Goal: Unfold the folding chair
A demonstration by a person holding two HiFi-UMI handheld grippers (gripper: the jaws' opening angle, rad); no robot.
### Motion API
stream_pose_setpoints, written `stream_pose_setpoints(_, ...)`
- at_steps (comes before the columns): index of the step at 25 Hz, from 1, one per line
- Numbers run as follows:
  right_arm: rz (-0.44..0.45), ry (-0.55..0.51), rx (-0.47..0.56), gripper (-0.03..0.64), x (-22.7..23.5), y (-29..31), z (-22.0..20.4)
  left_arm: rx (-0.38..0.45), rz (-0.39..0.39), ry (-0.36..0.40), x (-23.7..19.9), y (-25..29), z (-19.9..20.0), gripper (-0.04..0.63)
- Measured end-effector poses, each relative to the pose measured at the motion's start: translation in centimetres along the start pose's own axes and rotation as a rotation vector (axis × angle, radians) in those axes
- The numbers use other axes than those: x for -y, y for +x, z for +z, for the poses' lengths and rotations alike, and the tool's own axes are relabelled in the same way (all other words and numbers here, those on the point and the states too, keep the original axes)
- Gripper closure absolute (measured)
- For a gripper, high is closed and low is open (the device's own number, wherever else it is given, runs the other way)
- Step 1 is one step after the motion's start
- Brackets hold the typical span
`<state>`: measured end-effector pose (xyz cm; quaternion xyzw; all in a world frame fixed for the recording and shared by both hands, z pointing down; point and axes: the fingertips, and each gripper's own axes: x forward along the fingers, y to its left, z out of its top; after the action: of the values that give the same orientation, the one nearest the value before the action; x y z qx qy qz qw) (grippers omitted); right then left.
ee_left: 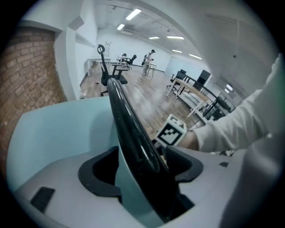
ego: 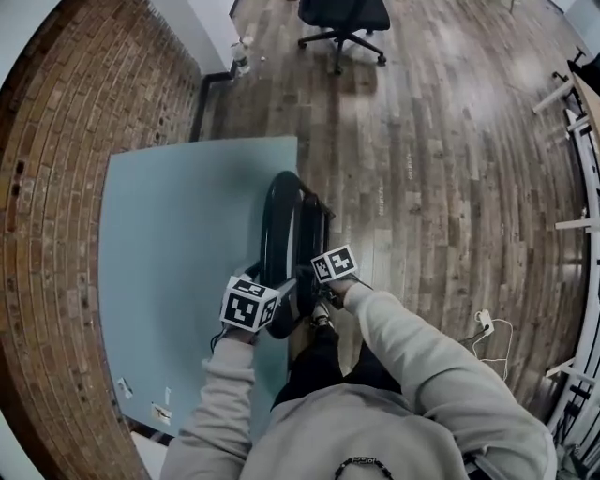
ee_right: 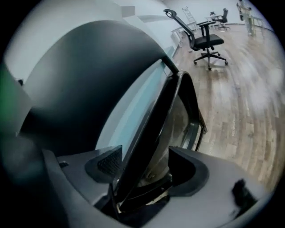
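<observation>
The black folding chair (ego: 286, 220) stands folded, leaning against a light blue wall panel (ego: 178, 244). In the head view both grippers sit at its near top edge, the left gripper (ego: 279, 319) beside the right gripper (ego: 314, 286). In the left gripper view, the chair's curved black frame (ee_left: 129, 129) runs between the jaws of the left gripper (ee_left: 142, 167), which is open, with blue wall showing beside one pad (ee_left: 95, 173). In the right gripper view, the chair's edge (ee_right: 153, 129) lies between the jaws of the right gripper (ee_right: 147, 169), also open, with a gap at the right pad (ee_right: 189, 171).
A brick wall (ego: 56, 187) lies to the left of the blue panel. A black office chair (ego: 342, 19) stands on the wood floor farther off, with a bottle (ego: 241, 58) near the wall corner. White table legs (ego: 577, 169) and a power strip (ego: 486, 323) are at the right.
</observation>
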<state>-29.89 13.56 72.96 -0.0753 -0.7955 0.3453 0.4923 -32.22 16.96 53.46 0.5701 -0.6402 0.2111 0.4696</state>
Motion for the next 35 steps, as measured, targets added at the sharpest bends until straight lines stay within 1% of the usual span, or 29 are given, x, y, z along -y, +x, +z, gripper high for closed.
stream_pose_setpoints(1, -0.047, 0.034, -0.003, 0.307, 0.6, 0.8, 0.1, -0.006, -0.026, -0.007, 0.3, 0.2, -0.3, 0.29)
stream_pose_setpoints(2, -0.089, 0.059, -0.003, 0.308, 1.1, 1.5, 0.4, -0.013, -0.032, -0.002, 0.4, 0.4, -0.4, 0.339)
stream_pose_setpoints(3, -0.117, 0.069, -0.003, 0.31, 1.2, 2.0, 0.7, -0.029, -0.015, 0.024, 0.4, 0.4, -0.4, 0.365)
stream_pose_setpoints(4, -0.13, 0.071, -0.005, 0.316, 0.9, 2.4, 1.0, -0.052, 0.013, 0.064, 0.3, 0.5, -0.4, 0.374)
stream_pose_setpoints(5, -0.13, 0.077, -0.011, 0.356, 0.4, 2.6, 1.2, -0.075, 0.038, 0.104, 0.2, 0.6, -0.5, 0.379)
stream_pose_setpoints(6, -0.12, 0.099, -0.02, 0.415, 0.0, 2.9, 1.2, -0.094, 0.056, 0.132, 0.2, 0.7, -0.6, 0.384)
stream_pose_setpoints(7, -0.105, 0.131, -0.028, 0.428, -0.1, 3.1, 1.1, -0.106, 0.066, 0.145, 0.2, 0.7, -0.6, 0.39)
stream_pose_setpoints(9, -0.061, 0.181, -0.025, 0.46, 0.0, 3.4, 1.2, -0.107, 0.078, 0.141, 0.0, 0.6, -0.5, 0.397)
stream_pose_setpoints(10, -0.037, 0.192, -0.021, 0.472, -0.1, 3.5, 1.2, -0.1, 0.082, 0.131, -0.1, 0.5, -0.5, 0.407)
stream_pose_setpoints(12, -0.016, 0.196, -0.023, 0.474, -0.2, 3.4, 0.9, -0.089, 0.088, 0.113, -0.1, 0.4, -0.7, 0.416)
stream_pose_setpoints(16, -0.053, 0.245, -0.063, 0.477, 1.0, 2.2, 0.5, -0.062, 0.094, 0.063, -0.7, 0.2, -0.6, 0.434)
stream_pose_setpoints(18, -0.031, 0.253, -0.078, 0.477, 1.7, 1.4, -0.1, -0.052, 0.096, 0.032, -1.0, 0.0, -1.0, 0.445)
stream_pose_setpoints(22, 0.035, 0.29, -0.12, 0.476, 6.2, -2.4, -2.9, -0.026, 0.074, -0.018, 0.1, 1.0, -1.2, 0.46)
stream_pose_setpoints(24, 0.077, 0.307, -0.126, 0.474, 8.8, -4.5, -4.2, -0.011, 0.058, -0.034, 1.1, 1.7, -1.0, 0.466)
stream_pose_setpoints(27, 0.164, 0.314, -0.124, 0.471, 12.9, -7.2, -6.3, 0.0, 0.043, -0.051, 2.7, 3.0, -0.7, 0.469)
stream_pose_setpoints(29, 0.22, 0.309, -0.117, 0.468, 15.6, -8.8, -7.4, 0.008, 0.036, -0.077, 3.3, 3.9, -0.7, 0.476)
stream_pose_setpoints(32, 0.3, 0.28, -0.106, 0.468, 19.5, -11.0, -8.8, 0.015, 0.024, -0.15, 3.6, 5.2, -1.6, 0.485)
stream_pose_setpoints(35, 0.384, 0.243, -0.105, 0.466, 23.5, -12.8, -10.4, 0.004, 0.021, -0.242, 3.5, 6.6, -3.7, 0.497)
